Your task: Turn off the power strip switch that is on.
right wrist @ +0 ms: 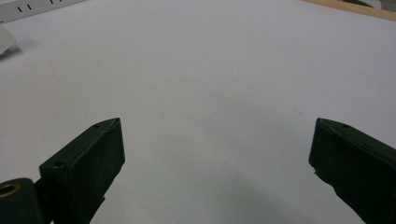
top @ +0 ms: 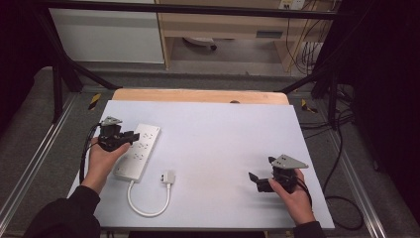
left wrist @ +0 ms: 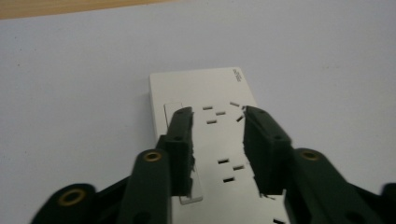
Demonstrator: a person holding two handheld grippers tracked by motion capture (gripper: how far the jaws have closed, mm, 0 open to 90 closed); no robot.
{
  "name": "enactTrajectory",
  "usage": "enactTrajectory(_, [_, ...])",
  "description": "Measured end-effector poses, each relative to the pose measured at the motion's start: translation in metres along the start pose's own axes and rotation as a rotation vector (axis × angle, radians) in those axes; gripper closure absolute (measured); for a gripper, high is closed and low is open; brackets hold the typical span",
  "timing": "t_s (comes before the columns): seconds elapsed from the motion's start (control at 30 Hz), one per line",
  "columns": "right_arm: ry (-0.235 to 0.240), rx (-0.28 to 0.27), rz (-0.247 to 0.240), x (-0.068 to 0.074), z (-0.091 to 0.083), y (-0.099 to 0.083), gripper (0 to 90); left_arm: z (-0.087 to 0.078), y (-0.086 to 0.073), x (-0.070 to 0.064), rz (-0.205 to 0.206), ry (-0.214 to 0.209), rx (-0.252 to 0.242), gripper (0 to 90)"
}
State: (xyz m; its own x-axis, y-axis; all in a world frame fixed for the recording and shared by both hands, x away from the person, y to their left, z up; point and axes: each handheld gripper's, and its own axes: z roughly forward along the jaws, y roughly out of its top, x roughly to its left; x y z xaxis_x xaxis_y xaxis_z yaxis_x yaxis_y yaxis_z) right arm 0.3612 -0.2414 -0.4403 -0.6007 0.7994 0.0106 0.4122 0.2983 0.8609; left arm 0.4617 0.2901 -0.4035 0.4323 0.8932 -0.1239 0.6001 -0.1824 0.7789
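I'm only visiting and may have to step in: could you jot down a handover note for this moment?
Left tongs: open, over the white power strip, jaws not closed on it.
Right tongs: open wide, holding nothing, above the bare white table sheet.
The strip's plug lies loose on the sheet beside it, cord looped toward the person.
Done: nothing gripped yet. Left: probably grasping the strip and plug.

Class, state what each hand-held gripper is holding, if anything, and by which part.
Nothing is held. The left hand-held gripper hangs open over the power strip; the right hand-held gripper is open above the bare table.
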Motion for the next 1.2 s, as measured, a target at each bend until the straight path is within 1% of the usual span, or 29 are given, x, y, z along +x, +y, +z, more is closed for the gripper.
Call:
enactTrajectory(0.07, [0.0, 0.001, 0.001, 0.0, 0.0, 0.0, 3.9, 0.0, 0.001, -0.002, -0.004, -0.001, -0.002, 53.4])
enactTrajectory(0.17, [0.001, 0.003, 0.0, 0.0, 0.0, 0.0, 3.9, 0.002, 0.002, -0.005, 0.001, 0.003, -0.001, 43.5])
enactTrajectory(0.33, [0.003, 0.003, 0.0, 0.0, 0.0, 0.0, 3.9, 0.004, 0.003, -0.012, 0.016, 0.007, -0.002, 33.5])
enactTrajectory(0.4, [0.003, 0.002, 0.0, 0.0, 0.0, 0.0, 3.9, 0.005, 0.004, -0.014, 0.023, 0.01, -0.002, 27.4])
enactTrajectory(0.5, [0.005, 0.004, -0.003, 0.0, 0.0, 0.0, 3.9, 0.005, 0.005, -0.019, 0.02, 0.014, -0.018, 18.3])
enactTrajectory(0.57, [0.006, 0.007, -0.007, 0.001, 0.0, 0.0, 3.8, 0.006, 0.006, -0.02, 0.018, 0.012, -0.022, 14.2])
enactTrajectory(0.63, [0.008, 0.008, -0.005, 0.001, 0.001, 0.0, 3.8, 0.006, 0.006, -0.021, 0.013, 0.007, -0.026, 12.0])
enactTrajectory(0.77, [0.009, 0.007, -0.004, 0.001, 0.001, 0.0, 3.8, 0.006, 0.005, -0.022, -0.005, -0.002, -0.035, 10.7])
enactTrajectory(0.9, [0.011, 0.008, -0.005, 0.001, 0.001, 0.0, 3.9, 0.005, 0.002, -0.022, -0.005, -0.01, -0.034, 9.9])
enactTrajectory(1.03, [0.01, 0.007, -0.007, 0.001, 0.001, 0.0, 3.8, 0.001, 0.0, -0.021, -0.016, -0.011, -0.044, 9.9])
enactTrajectory(1.2, [0.011, 0.008, -0.005, 0.001, 0.001, 0.0, 3.8, -0.003, -0.002, -0.022, -0.006, -0.02, -0.058, 8.8])
